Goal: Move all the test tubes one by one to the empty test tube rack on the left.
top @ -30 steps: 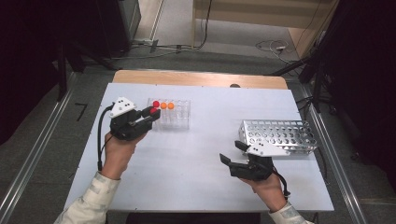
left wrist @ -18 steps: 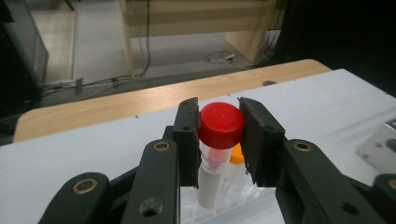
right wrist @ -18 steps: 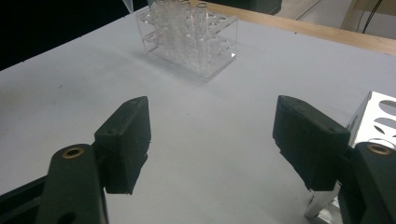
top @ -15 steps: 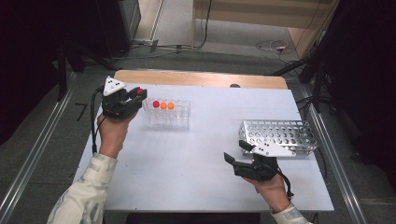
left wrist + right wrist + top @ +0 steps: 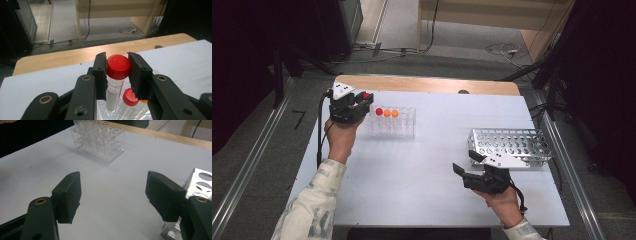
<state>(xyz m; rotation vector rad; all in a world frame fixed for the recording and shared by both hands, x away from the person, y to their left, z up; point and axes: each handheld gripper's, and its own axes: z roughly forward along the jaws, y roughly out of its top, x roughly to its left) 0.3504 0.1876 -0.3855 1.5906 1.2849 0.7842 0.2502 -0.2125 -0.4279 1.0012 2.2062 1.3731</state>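
white tabletop fills most of the scene, with a wooden strip along its far edge and grey floor with loose cables beyond. at the far left of the table, the left gripper (image 5: 117, 72) is clamped on a red-capped tube (image 5: 118, 67), its jaws pressing the cap from both sides while the clear body hangs below, just above the clear plastic rack (image 5: 392, 122). the lift looks like the step in hand, so the tube is best kept upright and drawn straight up until its bottom clears the rack, with a firm squeeze since the hold is on the smooth cap alone. the right gripper (image 5: 113, 195) hovers low over the bare table near the person, jaws spread wide and empty, just beside the metal rack (image 5: 511, 146). in the clear plastic rack another red-capped tube (image 5: 379, 111) and two orange-capped tubes (image 5: 391, 113) stand in a row along the far side, and the remaining wells look empty. the metal rack, perforated with round holes, holds nothing that can be seen.
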